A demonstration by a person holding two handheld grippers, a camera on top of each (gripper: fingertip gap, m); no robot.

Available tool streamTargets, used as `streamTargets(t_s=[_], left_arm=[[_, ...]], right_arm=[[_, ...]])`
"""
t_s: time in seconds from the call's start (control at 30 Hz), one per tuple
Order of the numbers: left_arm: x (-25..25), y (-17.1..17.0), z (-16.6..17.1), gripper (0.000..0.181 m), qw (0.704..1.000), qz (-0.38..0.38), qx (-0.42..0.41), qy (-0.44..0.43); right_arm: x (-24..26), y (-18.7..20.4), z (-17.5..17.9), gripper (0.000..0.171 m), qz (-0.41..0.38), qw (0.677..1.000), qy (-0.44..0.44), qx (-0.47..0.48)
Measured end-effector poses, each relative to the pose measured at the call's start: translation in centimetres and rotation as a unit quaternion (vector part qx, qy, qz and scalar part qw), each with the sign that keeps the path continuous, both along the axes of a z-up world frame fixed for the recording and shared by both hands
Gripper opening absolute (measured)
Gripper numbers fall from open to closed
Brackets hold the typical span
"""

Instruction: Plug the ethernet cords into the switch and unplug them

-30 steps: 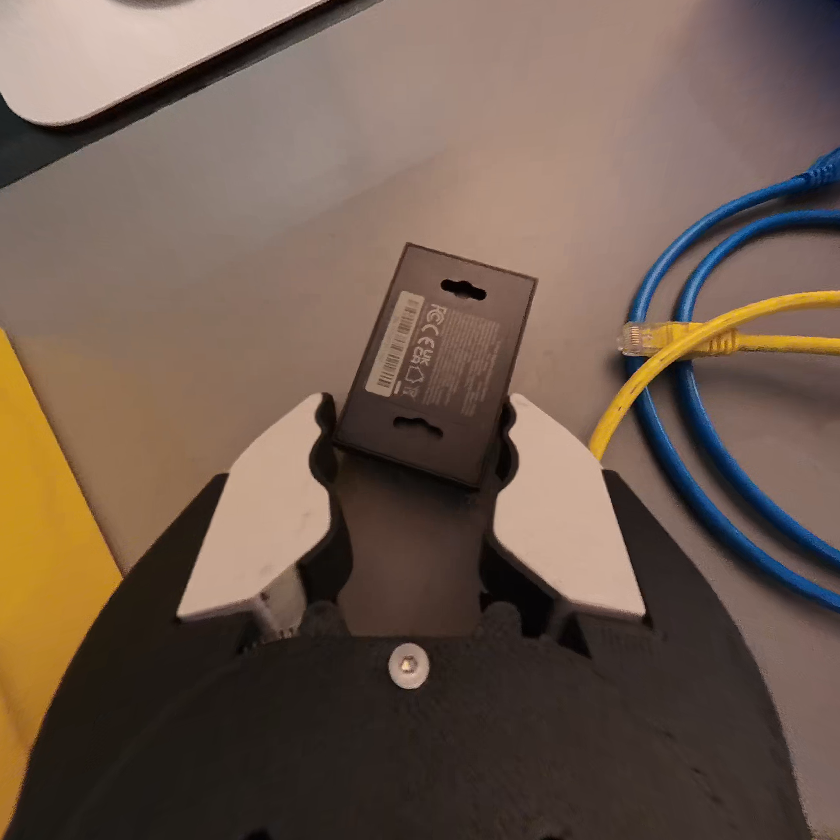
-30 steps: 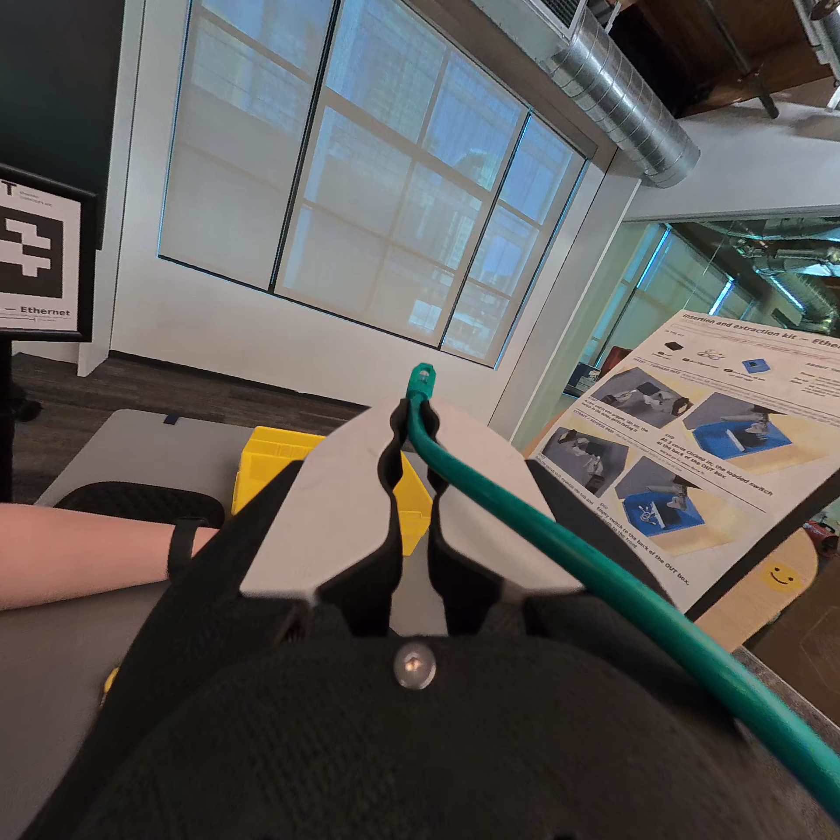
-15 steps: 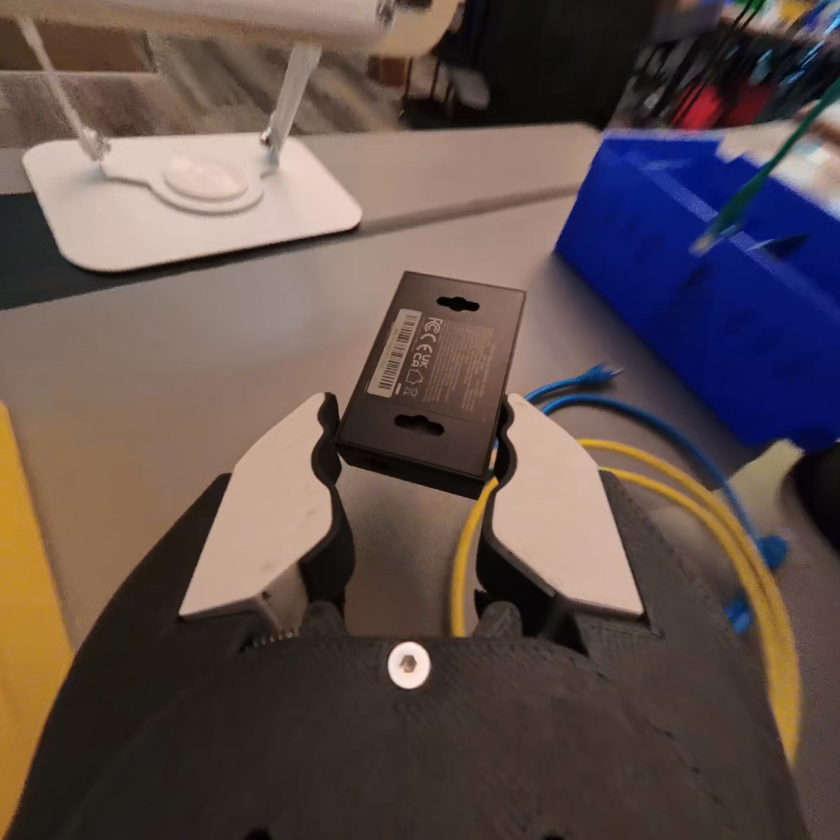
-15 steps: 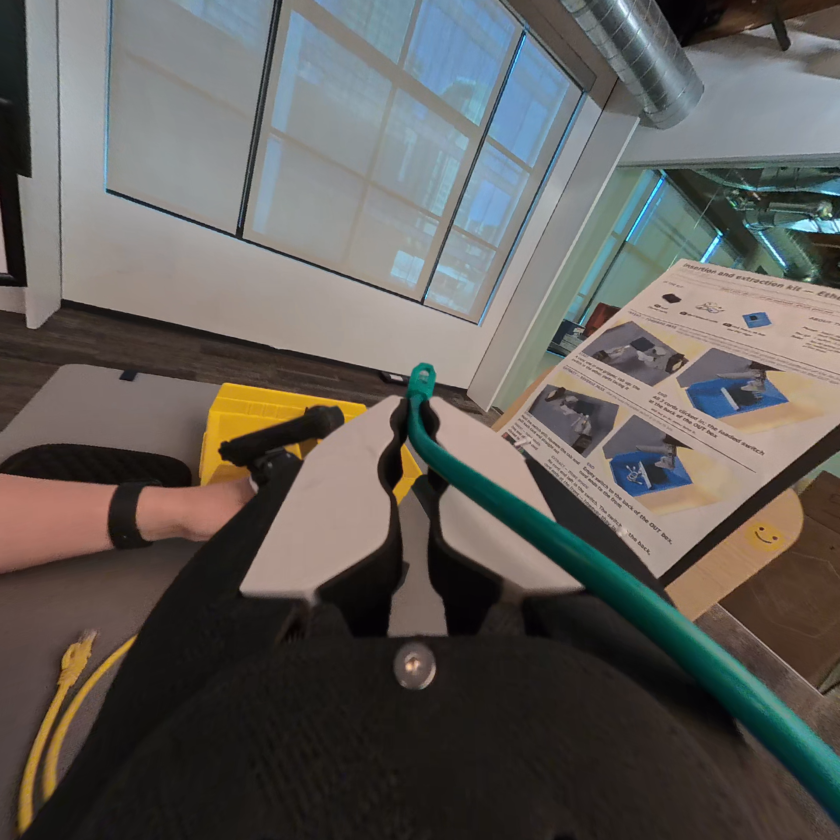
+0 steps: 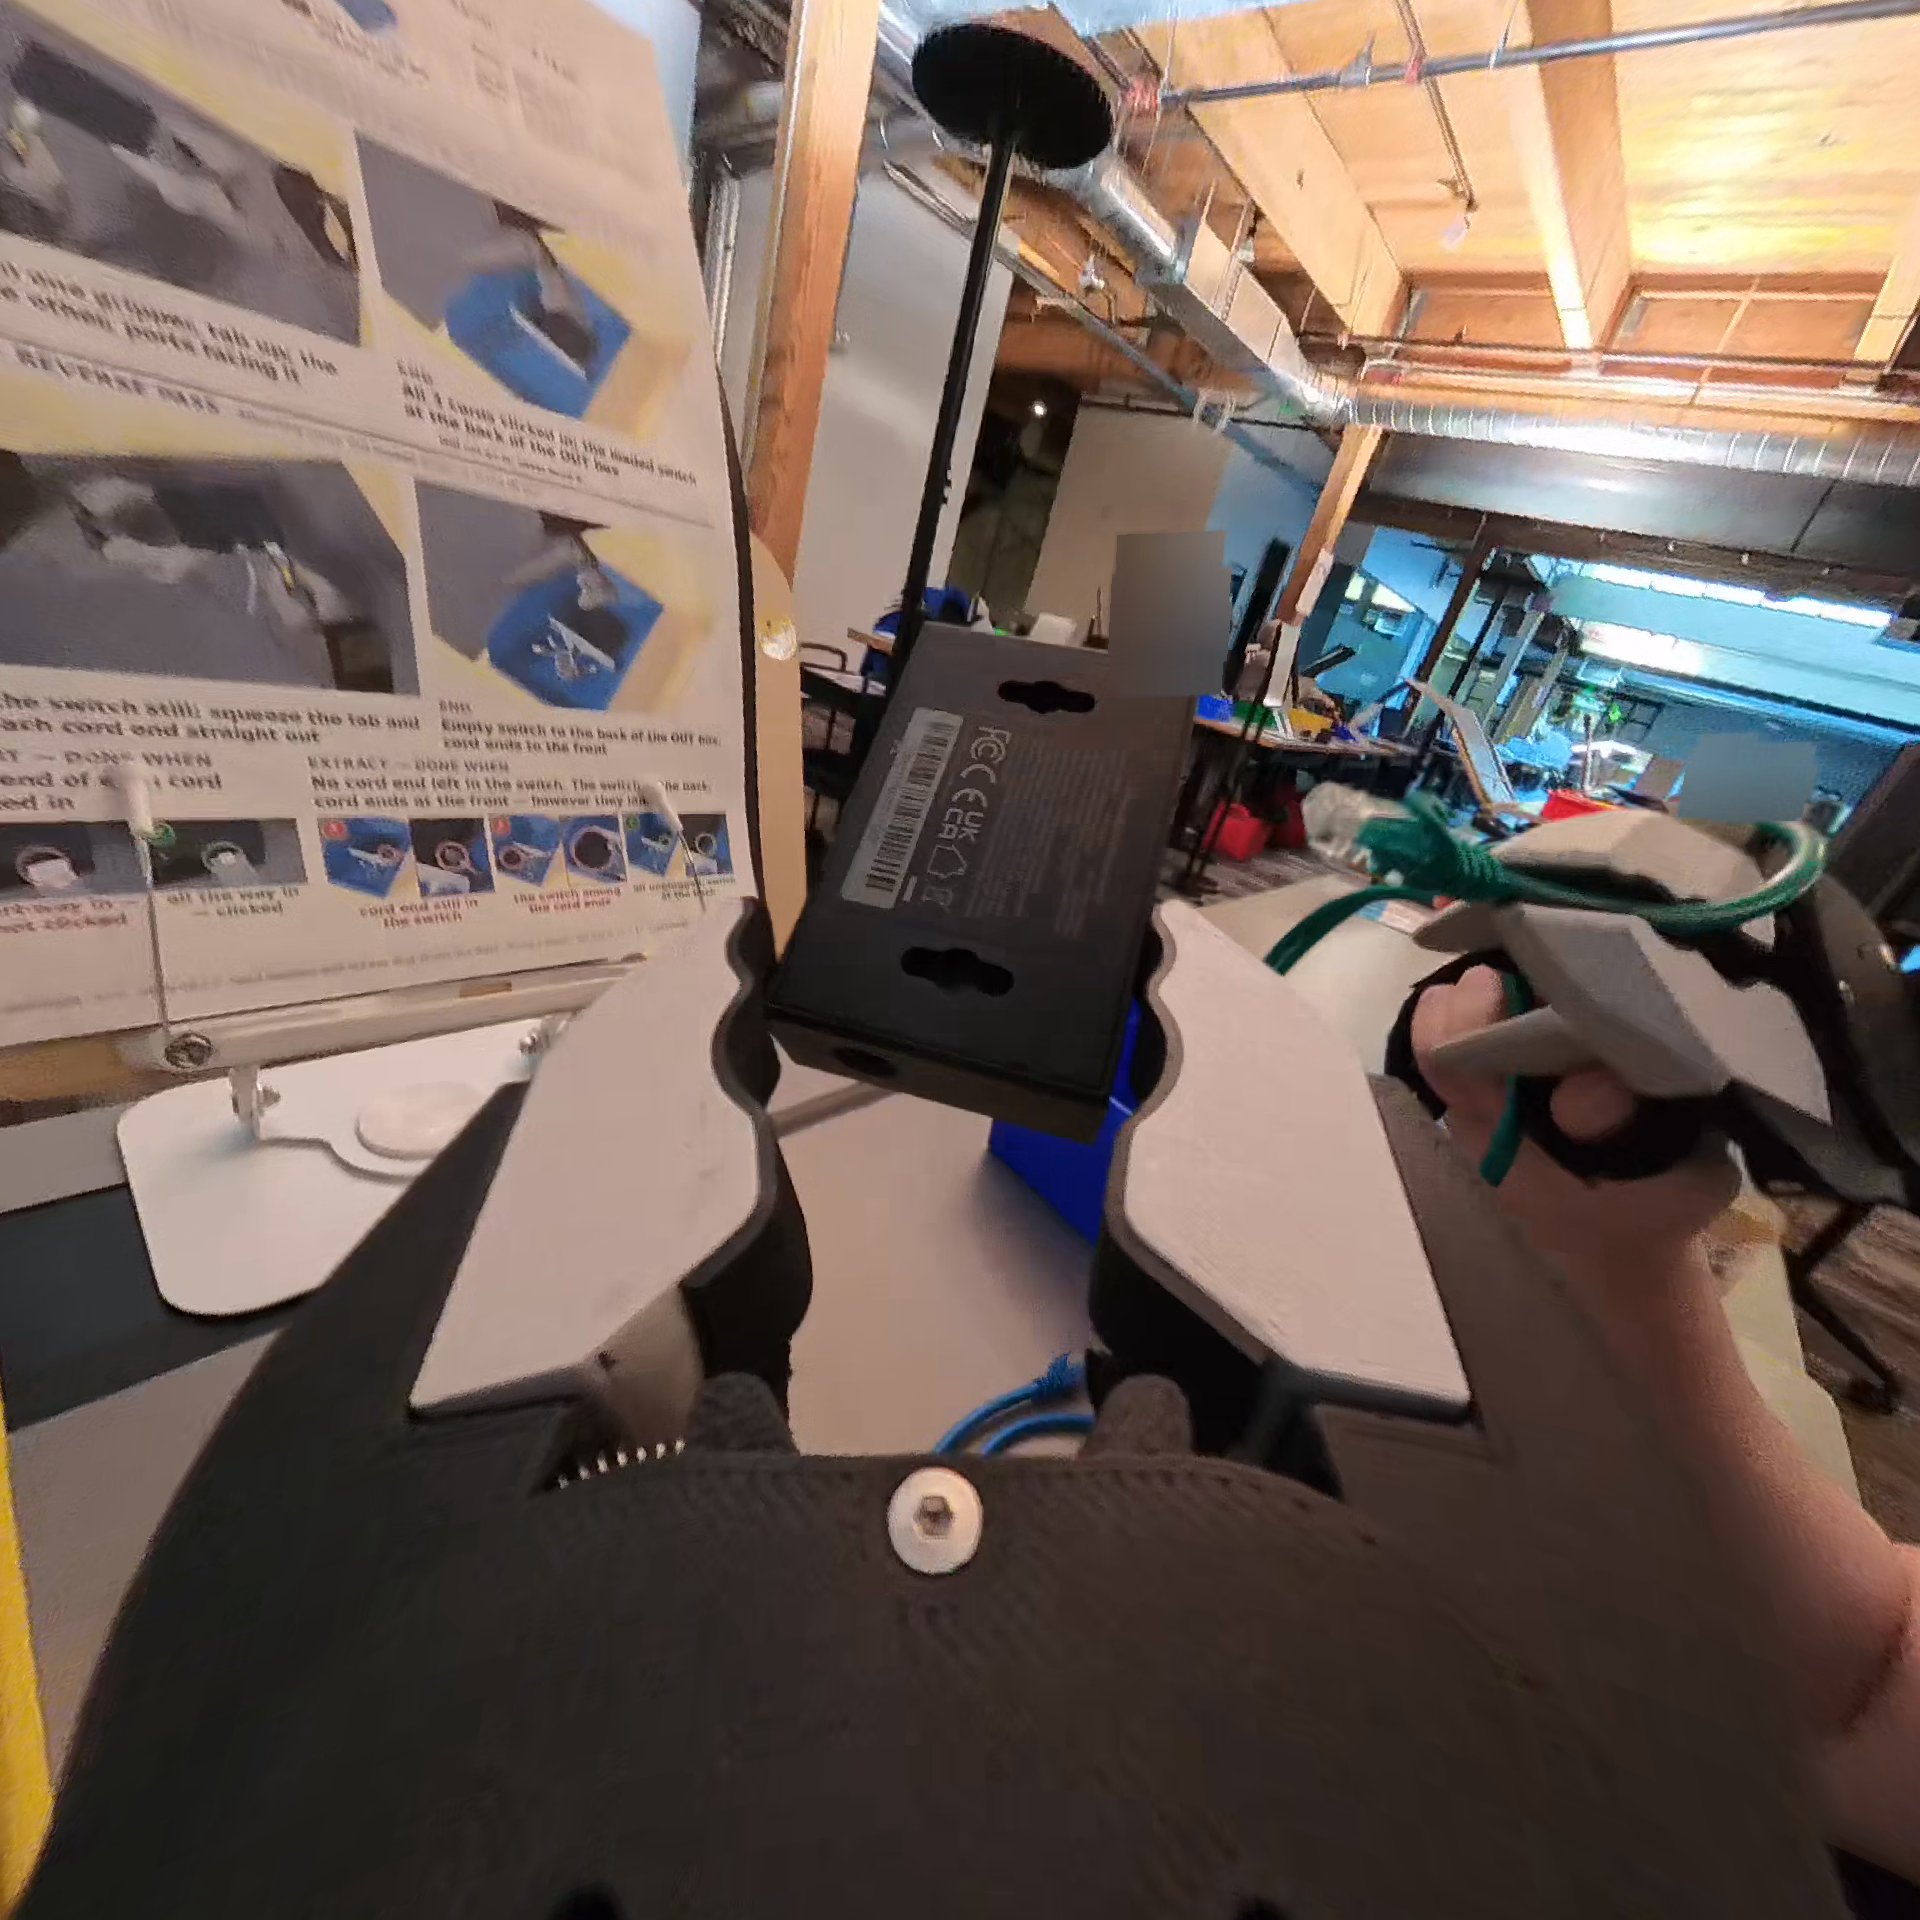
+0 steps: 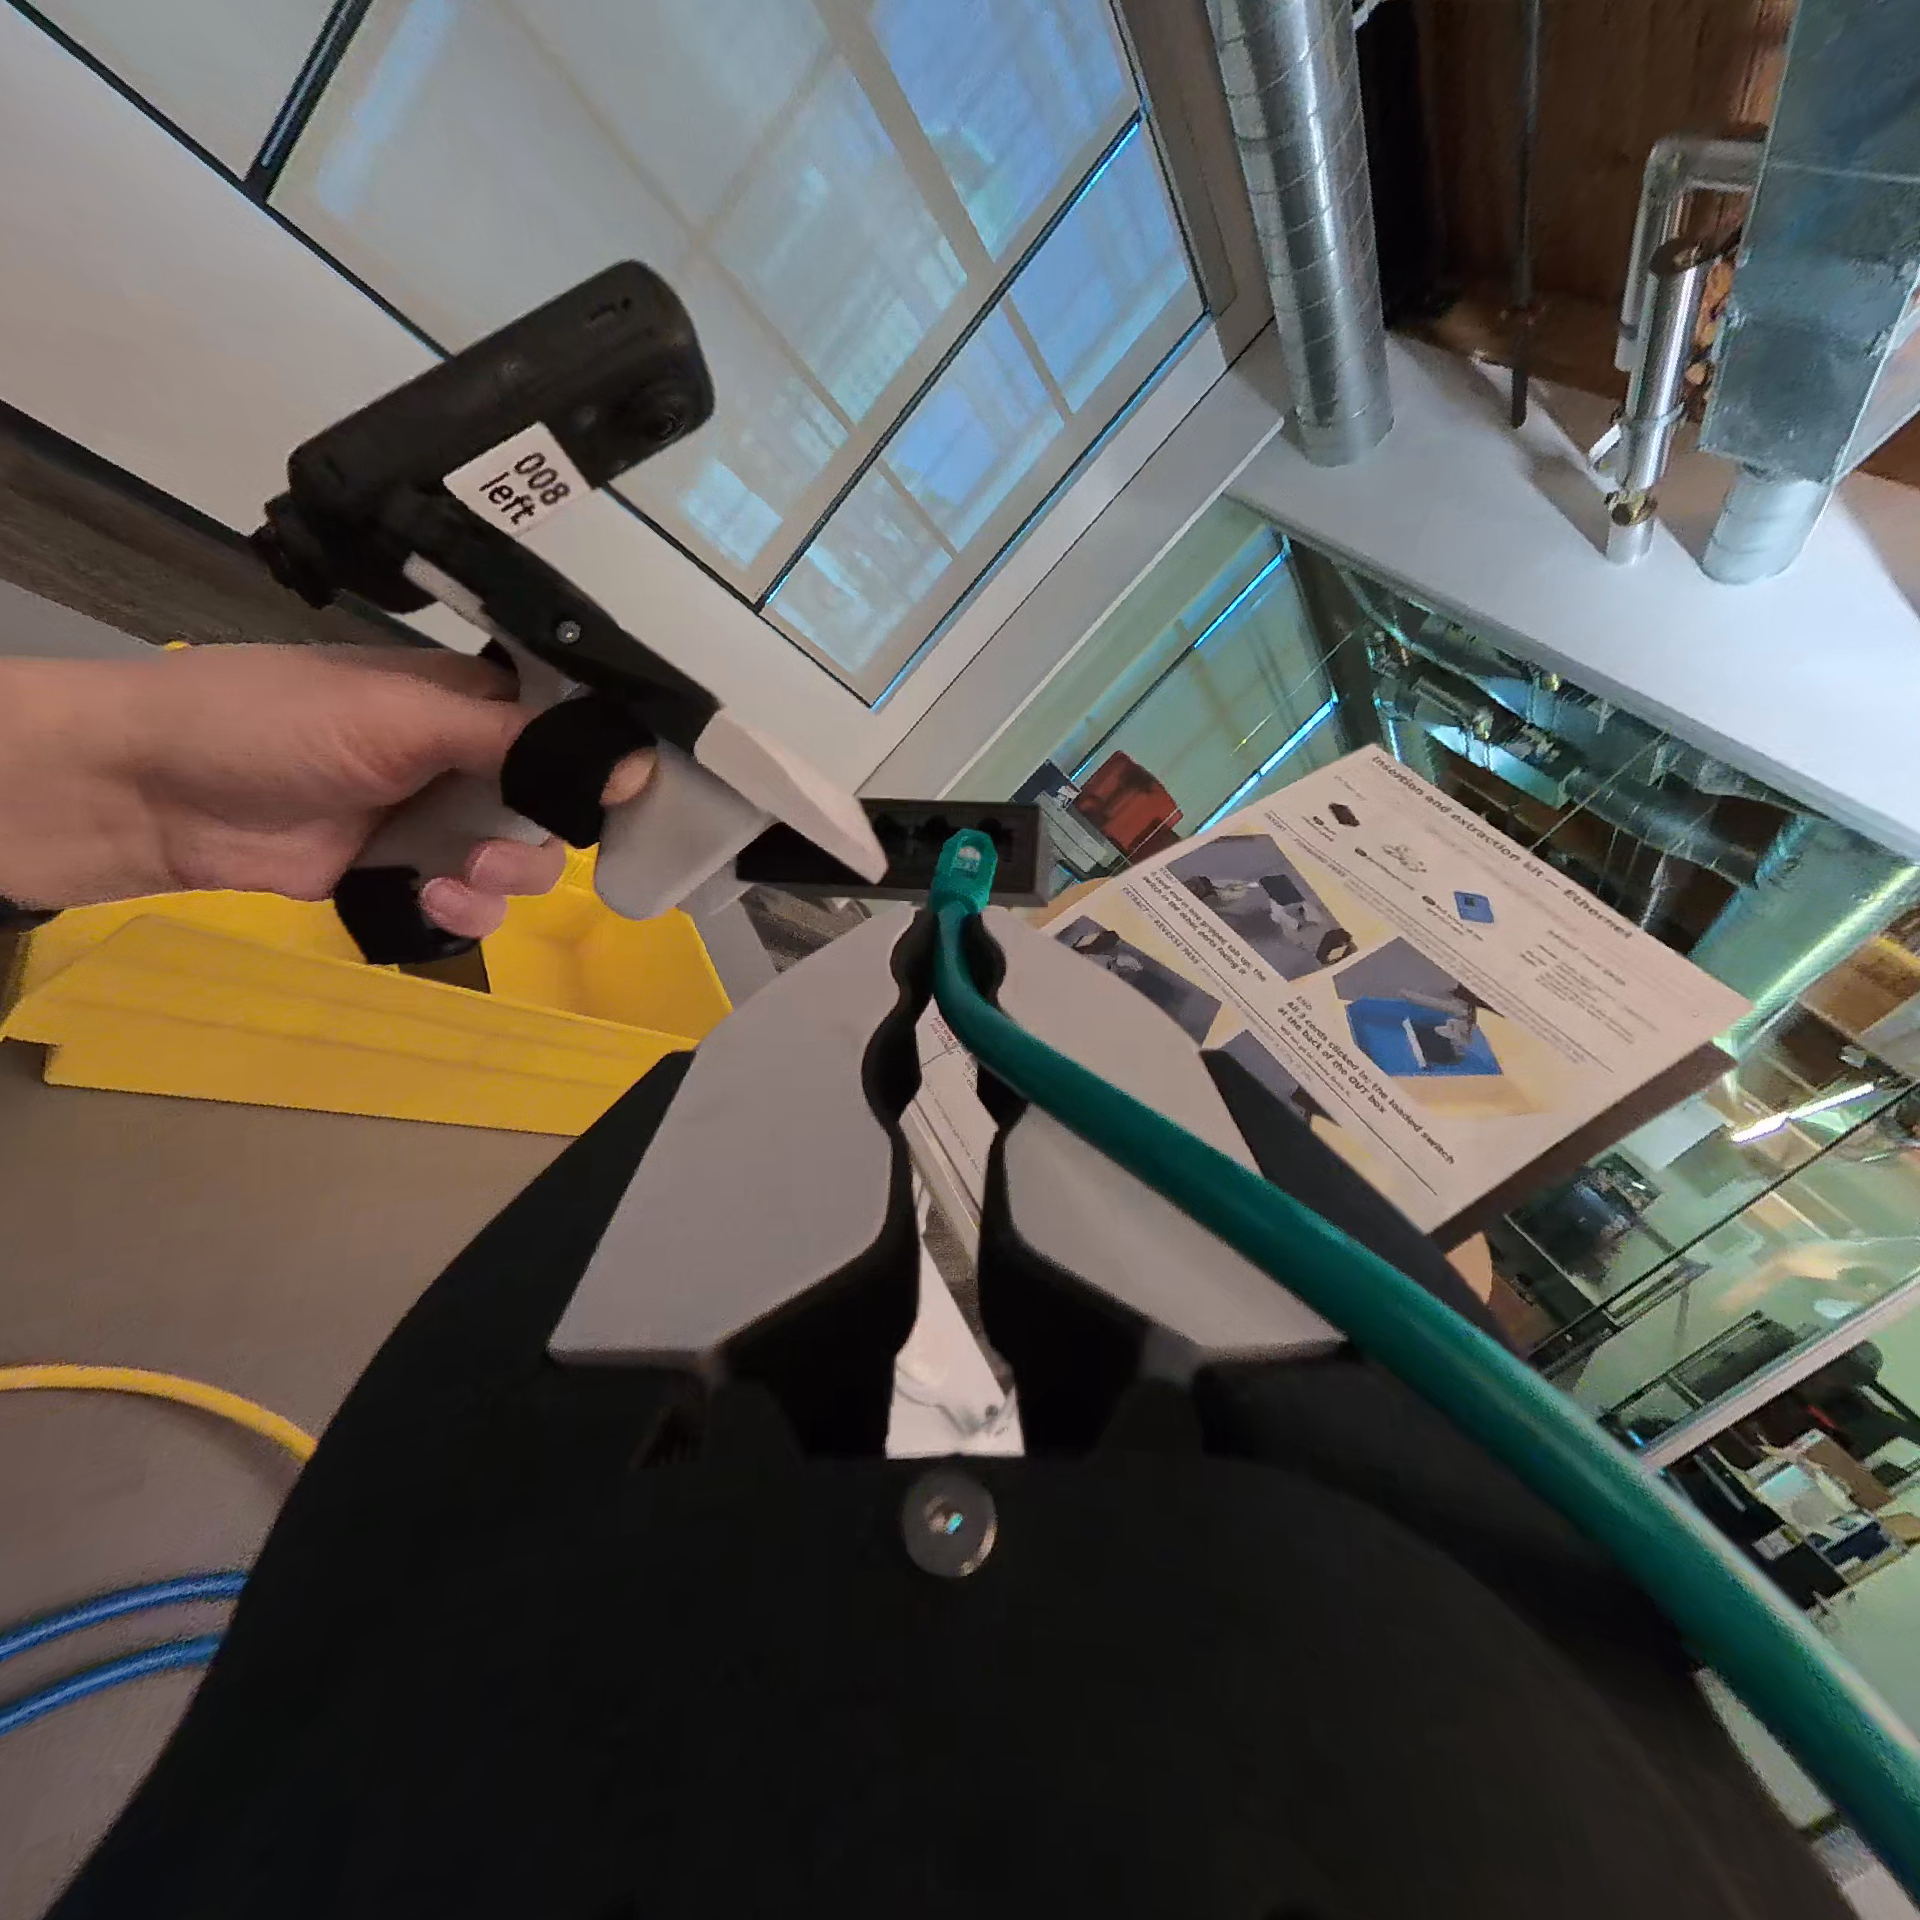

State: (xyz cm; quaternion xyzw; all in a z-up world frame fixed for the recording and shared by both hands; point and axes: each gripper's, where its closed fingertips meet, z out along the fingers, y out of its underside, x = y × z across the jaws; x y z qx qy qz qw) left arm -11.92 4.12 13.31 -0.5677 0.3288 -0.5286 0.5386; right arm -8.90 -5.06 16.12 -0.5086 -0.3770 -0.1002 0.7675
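My left gripper (image 5: 951, 940) is shut on the black switch (image 5: 987, 862) and holds it in the air, underside with its label facing the camera. In the right wrist view the switch (image 6: 1013, 854) shows its row of ports, held by the left gripper (image 6: 790, 831). My right gripper (image 6: 951, 951) is shut on the green ethernet cord (image 6: 1247, 1216); its plug (image 6: 966, 862) points at the ports, just in front of them. In the left wrist view the right gripper (image 5: 1455, 883) with the green cord (image 5: 1423, 852) is to the right of the switch.
An instruction sheet on a white stand (image 5: 343, 520) stands at the left and shows in the right wrist view (image 6: 1403, 997). A blue bin (image 5: 1049, 1164) sits below the switch. A yellow bin (image 6: 364, 997), a yellow cord (image 6: 156, 1392) and blue cords (image 6: 104, 1652) lie on the grey table (image 6: 260, 1247).
My left gripper has lifted the switch off the table and tilted it up. My right gripper has swung toward it, bringing the green plug close to the ports.
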Motion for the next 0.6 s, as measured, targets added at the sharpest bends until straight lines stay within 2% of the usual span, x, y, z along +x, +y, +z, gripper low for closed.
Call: streamTargets(t_s=[0.4,0.6], left_arm=[[0.4,-2.5,1.3,0.066,0.999,-0.002,0.043,0.004],[0.4,-3.0,1.6,0.066,0.994,0.038,0.093,0.032]], right_arm=[[-1.0,-0.4,0.2,0.006,-0.01,1.0,-0.017,0.024],[-1.1,-0.5,0.1,0.006,-0.04,0.997,-0.058,0.04]])
